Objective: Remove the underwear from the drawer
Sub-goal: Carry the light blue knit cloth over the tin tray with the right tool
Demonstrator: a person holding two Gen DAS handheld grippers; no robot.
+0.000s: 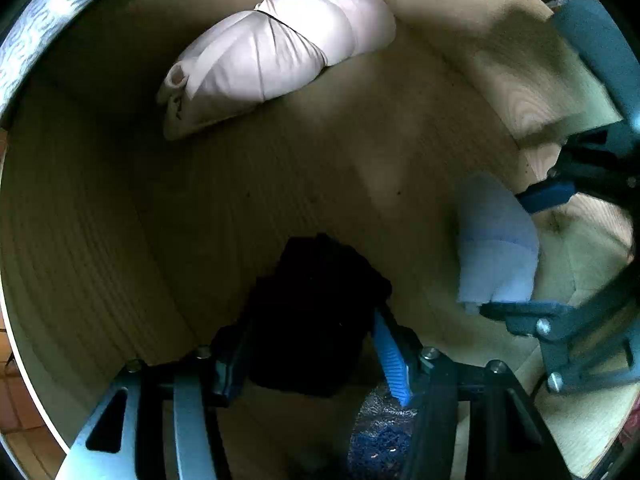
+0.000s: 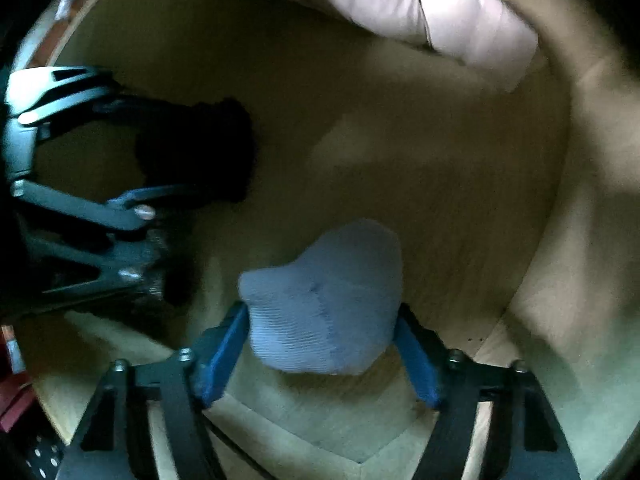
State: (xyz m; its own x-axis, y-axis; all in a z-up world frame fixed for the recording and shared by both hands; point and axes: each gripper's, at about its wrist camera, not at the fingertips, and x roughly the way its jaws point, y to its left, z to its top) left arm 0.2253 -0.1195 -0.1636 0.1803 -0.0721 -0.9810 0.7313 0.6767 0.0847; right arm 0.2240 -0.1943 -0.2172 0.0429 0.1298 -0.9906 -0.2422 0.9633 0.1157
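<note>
I look down into a wooden drawer [image 1: 328, 168]. A black piece of underwear [image 1: 316, 308] lies crumpled on its floor between the fingers of my left gripper [image 1: 312, 360], which stands open around it. A light blue piece [image 2: 324, 300] lies to the right, between the blue pads [image 2: 224, 356] of my right gripper [image 2: 324, 352], also open; the pads sit right at its sides. The left wrist view shows the right gripper [image 1: 508, 252] straddling the blue piece [image 1: 496, 240]. The right wrist view shows the left gripper [image 2: 188, 152] over the black piece [image 2: 208, 148].
A white bundle [image 1: 276, 56] bound by a thin dark band lies at the far end of the drawer [image 2: 432, 12]. Light wooden walls [image 1: 520, 92] close the drawer in on the right. A dark blue speckled rug [image 1: 380, 440] shows below the near edge.
</note>
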